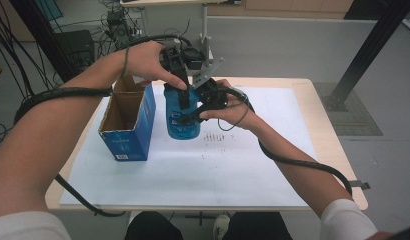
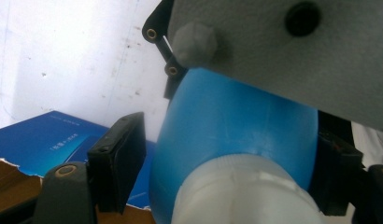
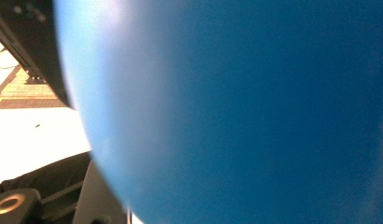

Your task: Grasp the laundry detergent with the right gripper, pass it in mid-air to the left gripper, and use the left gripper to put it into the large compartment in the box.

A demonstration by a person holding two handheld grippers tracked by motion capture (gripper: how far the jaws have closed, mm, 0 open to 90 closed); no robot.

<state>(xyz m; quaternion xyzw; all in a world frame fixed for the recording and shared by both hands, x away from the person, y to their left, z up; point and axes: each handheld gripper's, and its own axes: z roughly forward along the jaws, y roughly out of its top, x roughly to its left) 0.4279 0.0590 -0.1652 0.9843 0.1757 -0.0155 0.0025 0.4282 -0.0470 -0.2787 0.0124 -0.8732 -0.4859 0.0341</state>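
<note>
The blue bottle (image 1: 183,112) stands upright on the surface, beside an open box (image 1: 128,120). The right gripper (image 1: 200,107) is clamped on its body. The left gripper (image 1: 182,82) straddles its top; whether those jaws press, I cannot tell.

Open blue carton (image 1: 129,122) on white sheet (image 1: 193,170), seemingly empty.

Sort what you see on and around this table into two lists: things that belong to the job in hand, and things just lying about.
In the job:
blue bottle
left tool, at the bottle's top
right tool, shut on the bottle's side
open blue box, beside the bottle

Lying about:
white sheet covering the table
cables and equipment on the floor behind
</note>
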